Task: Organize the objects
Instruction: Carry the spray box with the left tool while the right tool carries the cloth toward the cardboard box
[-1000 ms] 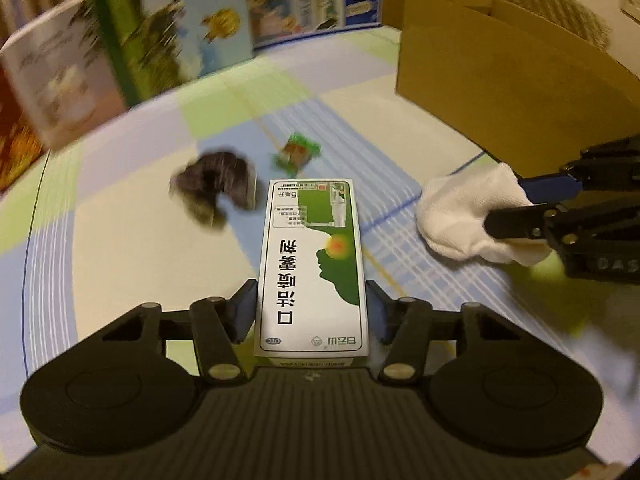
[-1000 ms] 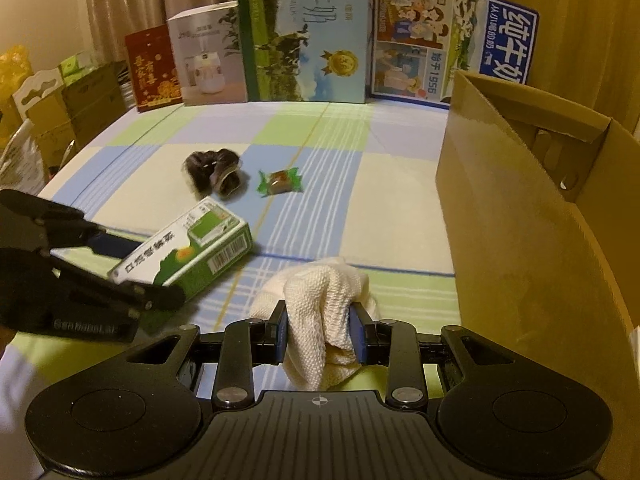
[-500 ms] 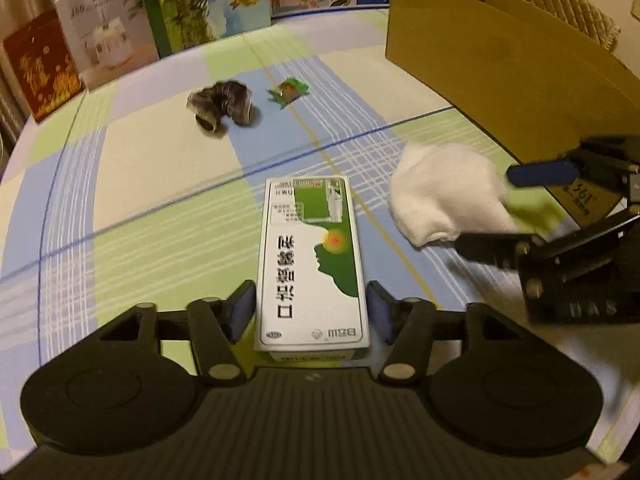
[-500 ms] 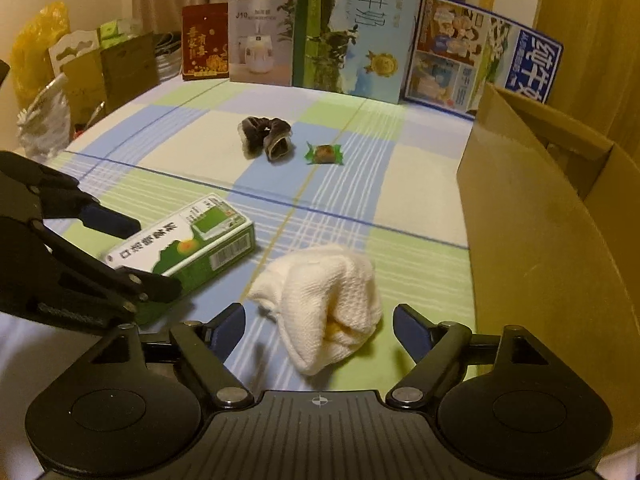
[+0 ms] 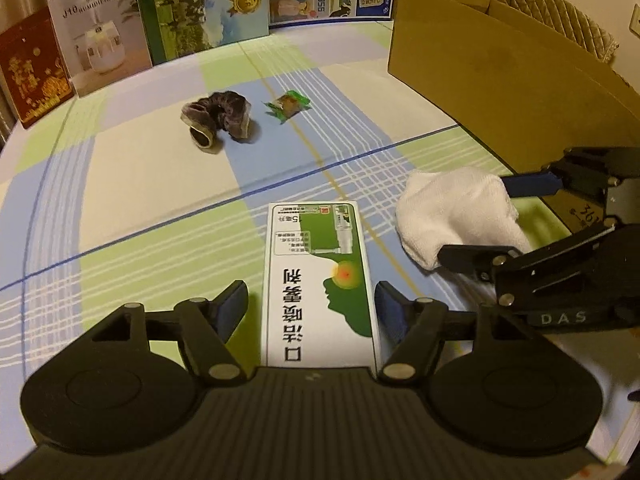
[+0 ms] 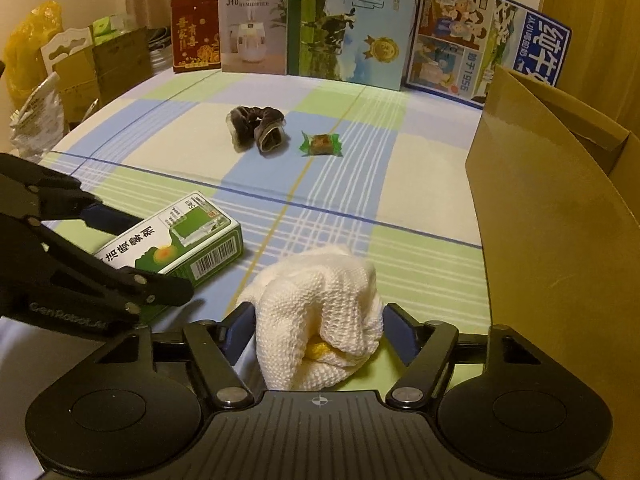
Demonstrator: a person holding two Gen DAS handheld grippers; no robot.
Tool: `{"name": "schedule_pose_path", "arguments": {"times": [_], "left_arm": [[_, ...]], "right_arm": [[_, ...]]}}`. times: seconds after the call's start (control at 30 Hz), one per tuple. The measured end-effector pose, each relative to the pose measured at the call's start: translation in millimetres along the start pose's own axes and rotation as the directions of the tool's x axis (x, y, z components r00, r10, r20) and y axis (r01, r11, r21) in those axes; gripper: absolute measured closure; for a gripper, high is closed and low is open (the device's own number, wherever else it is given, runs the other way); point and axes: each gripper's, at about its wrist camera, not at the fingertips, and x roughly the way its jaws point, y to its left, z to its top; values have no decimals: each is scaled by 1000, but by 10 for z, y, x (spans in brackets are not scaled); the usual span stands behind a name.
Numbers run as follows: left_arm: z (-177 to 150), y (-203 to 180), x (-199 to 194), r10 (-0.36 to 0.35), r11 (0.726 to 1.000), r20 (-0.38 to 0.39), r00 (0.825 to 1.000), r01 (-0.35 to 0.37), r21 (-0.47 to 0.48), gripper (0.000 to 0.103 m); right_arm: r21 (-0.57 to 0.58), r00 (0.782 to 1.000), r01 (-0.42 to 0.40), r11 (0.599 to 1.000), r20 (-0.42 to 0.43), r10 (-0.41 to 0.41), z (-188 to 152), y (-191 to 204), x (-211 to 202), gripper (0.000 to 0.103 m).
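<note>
Left gripper (image 5: 311, 306): fingers spread apart, one on each side of the green-and-white rectangular cardboard medicine box (image 5: 319, 280), with a visible gap on both sides; not clamping it.
Medicine box: lies flat on the worktop (image 5: 160, 184), its long axis running between the left fingers; in the right wrist view it (image 6: 176, 246) sits to the left of the cloth, barcode end toward the camera.
Right gripper (image 6: 319, 330): fingers parted, flanking the crumpled white knitted cloth (image 6: 320, 320); the pads sit just beside the fabric, and whether they touch it cannot be told.
White cloth: bunched in a heap on the worktop, near the wall of the brown cardboard box (image 6: 552, 216); something yellow shows under its lower fold. In the left wrist view the cloth (image 5: 456, 212) lies to the right of the medicine box.
Worktop: covered by a blue, green and cream checked cloth.
Further back: a dark brown fabric scrunchie (image 6: 258, 130), and just beside it, apart, a green-wrapped candy (image 6: 321, 144).
Back edge: upright printed cartons (image 6: 352, 20) stand in a row.
Far left: a yellow plastic bag (image 6: 28, 48).
</note>
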Motion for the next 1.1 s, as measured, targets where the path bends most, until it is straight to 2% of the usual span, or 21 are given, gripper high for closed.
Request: {"name": "schedule_pose_path", "arguments": {"times": [0.13,0.2,0.33,0.47,0.57,0.7,1.1], "left_arm": [[41,-17,52,1,1000,4,1000,-1,1,38],[62,-28,66,-2,1000,9,1000,3,-1,44],[62,-50,98,10,1000,-9,1000,-10,3,51],[43,-29,95,7,1000,-16,1000,-7,-11,52],[42,-17,76,11,999,-24,1000,-12,-32,52],[62,27,-23,7,996,7,1000,-6,-91,52],[63,5,-153,39,993,11,999,-37,-112,52]], "right_arm": [[-7,1000,-1,1000,2,1,0,18,4,44],[-9,1000,-4,1000,2,4,-1,26,3,51],[-28,1000,7,1000,1,-7,4,64,-5,58],[-11,1000,10,1000,9,-10,17,51,-26,65],[8,999,27,1000,20,-28,29,25,-55,66],[32,999,30,999,34,-31,49,-7,-80,67],[40,999,14,999,48,-16,37,13,-181,67]]}}
